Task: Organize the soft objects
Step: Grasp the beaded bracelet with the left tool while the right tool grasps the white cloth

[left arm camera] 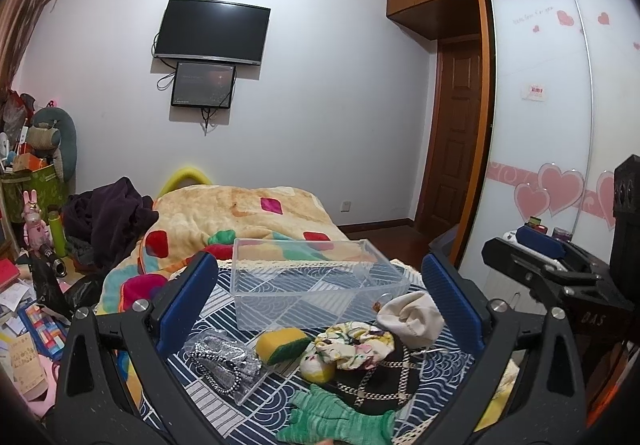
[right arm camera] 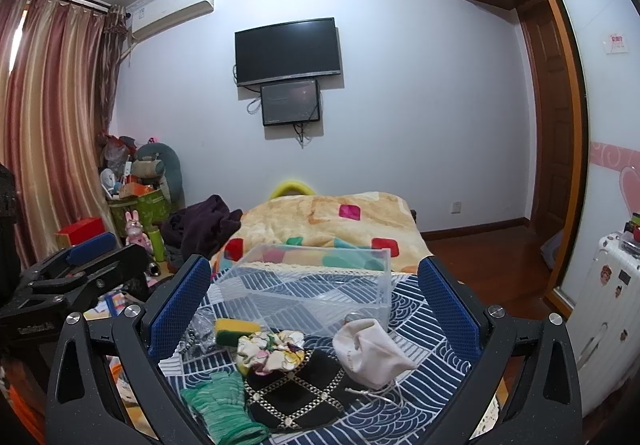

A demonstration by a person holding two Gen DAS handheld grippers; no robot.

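While both my left gripper (left arm camera: 316, 309) and right gripper (right arm camera: 314, 309) hover with fingers wide and empty, I count one clear box (left arm camera: 316, 281) lengthwise across the bed, one sponge (left arm camera: 282, 345), one green glove (left arm camera: 340, 419), fingers pointing left.

The left gripper (left arm camera: 320, 297) fills the lower half of its own view, blue-padded fingers (left arm camera: 188, 297) spread wide, holding nothing. The right gripper (right arm camera: 316, 305) sits likewise, jaws wide apart and empty. Each shows at the other view's edge.
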